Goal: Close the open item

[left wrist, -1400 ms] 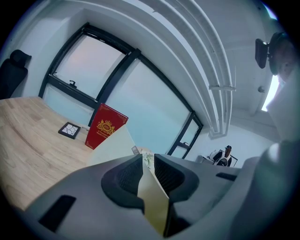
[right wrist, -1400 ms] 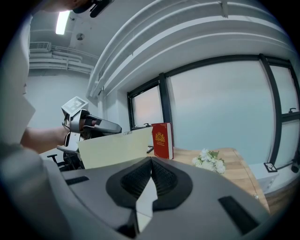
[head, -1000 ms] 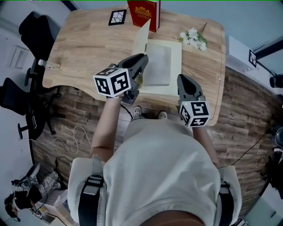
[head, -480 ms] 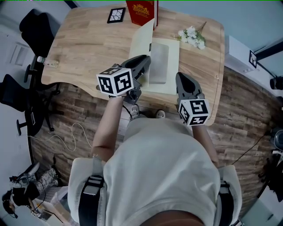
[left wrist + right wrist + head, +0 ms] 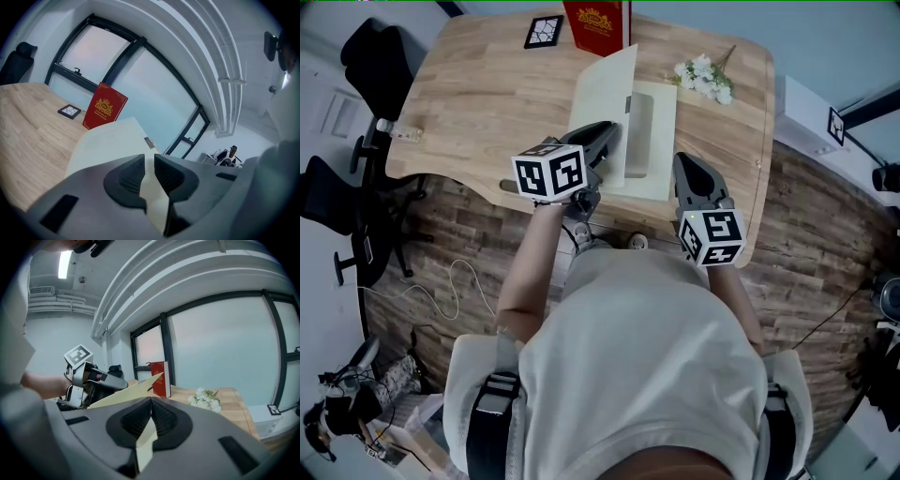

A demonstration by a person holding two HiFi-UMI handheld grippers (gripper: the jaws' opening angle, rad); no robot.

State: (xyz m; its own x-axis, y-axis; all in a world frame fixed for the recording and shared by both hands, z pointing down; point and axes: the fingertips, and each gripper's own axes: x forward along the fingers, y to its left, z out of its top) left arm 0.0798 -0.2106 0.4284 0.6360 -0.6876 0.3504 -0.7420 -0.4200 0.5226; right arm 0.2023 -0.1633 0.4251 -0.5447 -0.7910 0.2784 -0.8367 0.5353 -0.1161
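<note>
Box (image 5: 664, 141), cream with a grey inset, lies on the table (image 5: 487, 94) near its front edge, just ahead of the person. It is not yet closed. Its lid (image 5: 602, 98) is hinged along the 9 o'clock side and stands at a slant, leaning over the left part of the base (roughly half-way down). A small grey tab (image 5: 628, 101) sits on the lid's free edge.

Left gripper (image 5: 607, 139) comes in from 7 o'clock of the box. Its own view shows the pads a narrow gap apart, with the cream sheet of the lid pinched between them. Right gripper (image 5: 682, 165) is at the box's 5 o'clock corner, its fingers drawn almost together on a thin cream edge of the base, pinning it to the table. Both marker cubes face up toward the head camera.

Further out, a red book (image 5: 598, 21) stands upright at 12 o'clock of the box, close behind the lid's far corner. White flowers (image 5: 705, 79) lie at 1 o'clock, near but apart from the base. A black-framed tile (image 5: 544, 31) lies at 11 o'clock, just left of the book. Off the table at 9 o'clock are black chairs (image 5: 380, 52) on a wood floor (image 5: 825, 244).
</note>
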